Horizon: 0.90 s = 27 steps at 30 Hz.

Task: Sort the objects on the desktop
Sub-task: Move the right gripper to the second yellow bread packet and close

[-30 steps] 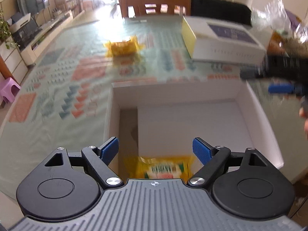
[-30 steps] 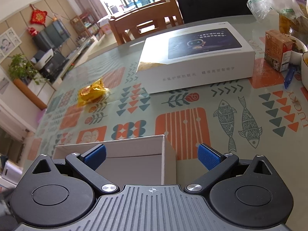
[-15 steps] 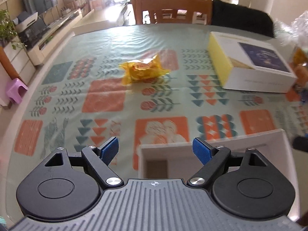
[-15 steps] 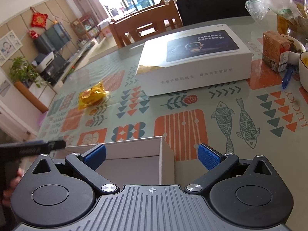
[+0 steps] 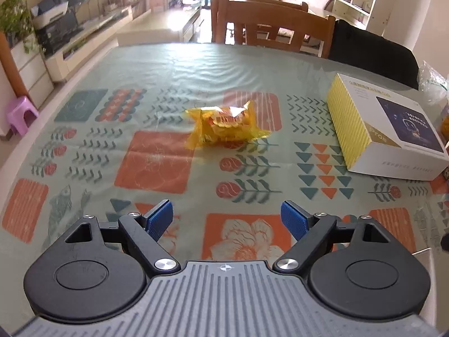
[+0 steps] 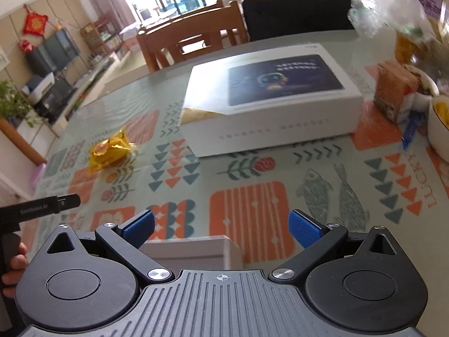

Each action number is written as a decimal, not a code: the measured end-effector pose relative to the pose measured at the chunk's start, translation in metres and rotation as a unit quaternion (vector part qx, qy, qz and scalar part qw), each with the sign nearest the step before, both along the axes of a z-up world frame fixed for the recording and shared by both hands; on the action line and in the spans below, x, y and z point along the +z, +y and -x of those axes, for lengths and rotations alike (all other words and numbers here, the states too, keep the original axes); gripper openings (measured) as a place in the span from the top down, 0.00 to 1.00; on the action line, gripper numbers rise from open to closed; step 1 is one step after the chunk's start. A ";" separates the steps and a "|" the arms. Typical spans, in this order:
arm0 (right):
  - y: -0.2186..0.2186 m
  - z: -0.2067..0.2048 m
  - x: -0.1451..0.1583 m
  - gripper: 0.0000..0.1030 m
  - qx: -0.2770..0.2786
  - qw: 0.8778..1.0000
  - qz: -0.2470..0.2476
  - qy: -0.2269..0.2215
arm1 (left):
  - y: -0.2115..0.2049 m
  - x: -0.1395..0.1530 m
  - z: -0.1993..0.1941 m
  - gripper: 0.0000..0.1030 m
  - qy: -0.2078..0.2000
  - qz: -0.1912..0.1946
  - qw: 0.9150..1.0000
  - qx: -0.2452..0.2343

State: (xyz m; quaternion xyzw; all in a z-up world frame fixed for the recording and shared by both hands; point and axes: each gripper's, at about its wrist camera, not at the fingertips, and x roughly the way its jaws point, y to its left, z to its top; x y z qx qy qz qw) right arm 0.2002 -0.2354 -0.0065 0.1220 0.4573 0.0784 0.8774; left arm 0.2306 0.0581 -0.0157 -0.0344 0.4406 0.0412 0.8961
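Note:
A yellow snack packet (image 5: 226,126) lies on the patterned tablecloth ahead of my left gripper (image 5: 226,219), which is open and empty, a hand's length short of it. It also shows in the right wrist view (image 6: 110,150) at the far left. My right gripper (image 6: 221,224) is open and empty, just above the corner of an open white box (image 6: 193,248) close under it. The left gripper's body (image 6: 36,209) pokes in at the left of the right wrist view.
A large white product box (image 5: 390,129) (image 6: 269,104) lies on the right of the table. A brown carton (image 6: 395,92), a blue pen (image 6: 409,129), a white bowl (image 6: 437,129) and plastic bags (image 6: 393,8) crowd the far right. Wooden chairs (image 5: 269,31) stand behind the table.
My left gripper has left the white box, where a yellow packet lay, and moved forward toward the packet on the tablecloth. My right gripper has moved slightly forward over the box corner.

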 end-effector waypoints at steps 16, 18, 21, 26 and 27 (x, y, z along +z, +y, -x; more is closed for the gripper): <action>0.150 -0.057 0.012 0.00 0.102 0.990 0.097 -0.021 | 0.082 -0.030 -0.043 0.00 -0.019 -0.005 1.000 0.020; 0.165 -0.062 0.011 0.00 0.111 0.988 0.105 -0.025 | 0.088 -0.035 -0.047 0.00 -0.018 -0.012 1.000 0.017; 0.185 -0.071 0.009 0.00 0.123 0.985 0.113 -0.033 | 0.093 -0.043 -0.054 0.00 -0.011 -0.027 0.999 0.017; 0.212 -0.094 0.005 0.00 0.142 0.981 0.122 -0.057 | 0.104 -0.048 -0.056 0.00 -0.004 -0.024 0.999 0.028; 0.216 -0.100 0.005 0.00 0.149 0.980 0.119 -0.060 | 0.106 -0.049 -0.056 0.00 -0.003 -0.021 0.999 0.028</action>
